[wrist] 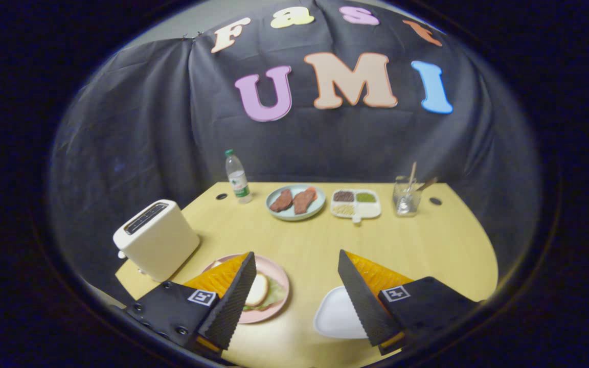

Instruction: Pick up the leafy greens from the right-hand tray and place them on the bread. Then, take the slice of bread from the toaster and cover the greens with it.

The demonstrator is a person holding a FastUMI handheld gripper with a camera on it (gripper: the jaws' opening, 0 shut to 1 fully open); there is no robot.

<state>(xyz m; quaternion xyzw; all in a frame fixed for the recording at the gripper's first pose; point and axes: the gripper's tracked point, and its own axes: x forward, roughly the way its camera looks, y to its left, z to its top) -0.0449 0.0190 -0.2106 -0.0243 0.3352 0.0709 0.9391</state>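
Claw (297,291) spread wide and empty above the tabletop (304,240), your fingers flank a pink plate (280,286) at lower left of the frame, where a bread slice (257,290) tops the leafy greens (275,294). Right-hand tray (336,317) sits bare, toaster (155,237) at left. Bread likely light and crumbly; pinch its edges gently.

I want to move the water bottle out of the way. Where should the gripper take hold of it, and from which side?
Grip the water bottle around its straight body below the cap, coming level from the near side. It stands upright beyond the toaster, with bare table in front. The gripper is open, holding nothing.
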